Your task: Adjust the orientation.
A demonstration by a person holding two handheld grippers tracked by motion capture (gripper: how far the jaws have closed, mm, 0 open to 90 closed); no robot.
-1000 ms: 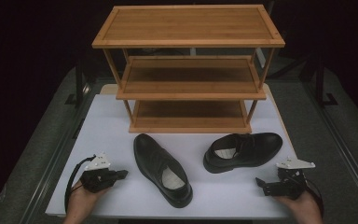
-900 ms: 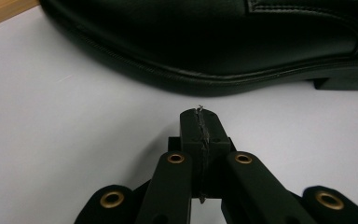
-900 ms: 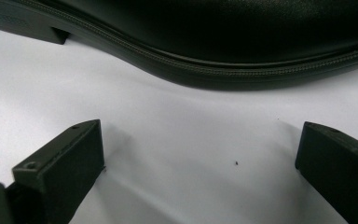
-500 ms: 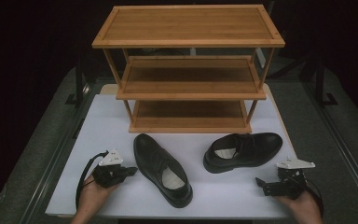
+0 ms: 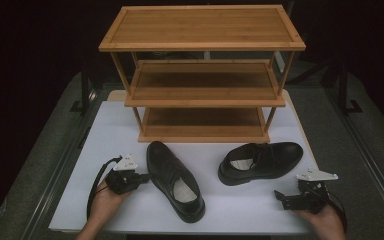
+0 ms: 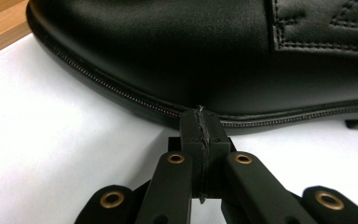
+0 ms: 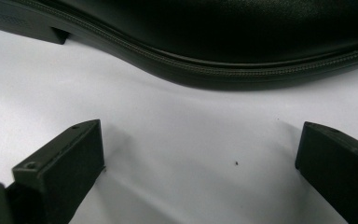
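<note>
2 black shoes lie before the rack [image 5: 202, 95]. The left gripper [image 5: 139, 177], jaws pressed together and empty, seems to touch the near shoe [image 5: 174, 179] at its welt, whose long axis runs toe-away. The right gripper [image 5: 286, 197] gapes beside the far shoe [image 5: 260, 161].

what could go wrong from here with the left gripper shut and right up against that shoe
1. The left gripper is shut, tips at the left shoe's sole edge; advancing would likely shove the shoe rather than grasp it.
2. A shoved shoe might slide toward the right shoe, which lies close by.
</note>
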